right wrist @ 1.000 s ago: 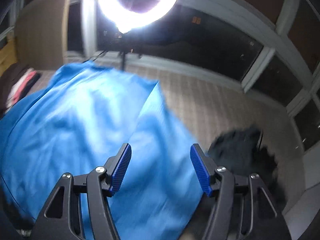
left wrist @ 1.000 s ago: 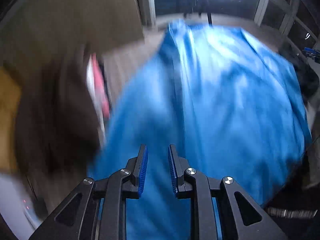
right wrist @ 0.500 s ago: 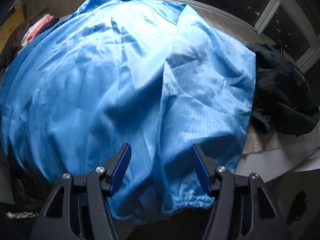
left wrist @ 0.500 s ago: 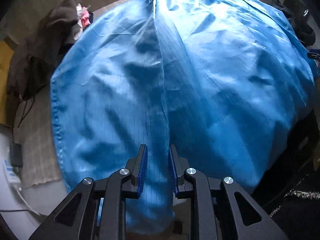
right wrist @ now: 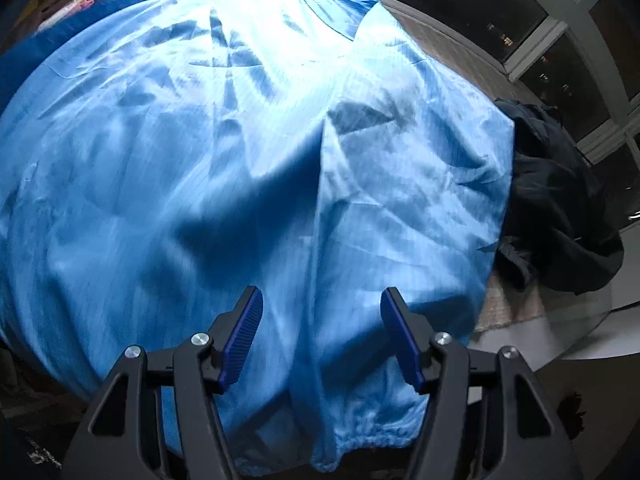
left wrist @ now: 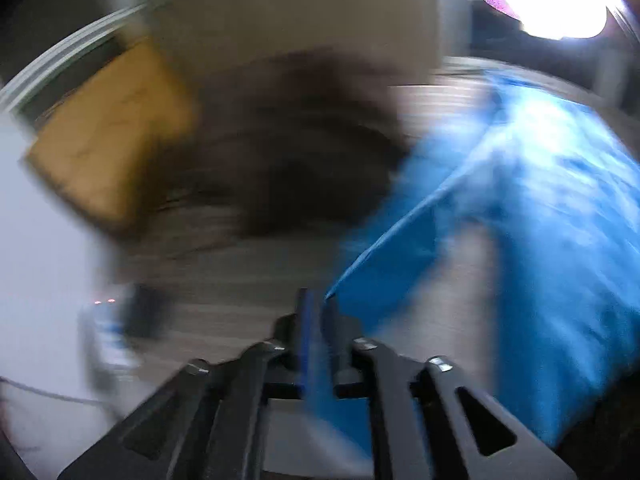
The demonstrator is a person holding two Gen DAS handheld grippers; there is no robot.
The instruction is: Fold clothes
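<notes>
Blue garment spread across the surface, cuff at near edge. Left hand-held gripper pinching its edge, lifted; right hand-held gripper spread above. Best carried over taut, edges matched before release.

The left wrist view is smeared by motion throughout. A dark brown heap and a yellowish slab beside it are too blurred to identify. The left gripper has its jaws nearly together with blue garment fabric between them, though the smear makes the pinch itself uncertain. In the right wrist view the garment covers most of the desk; a black garment is partly tucked behind its edge. The bottom hem runs behind the right gripper.
</notes>
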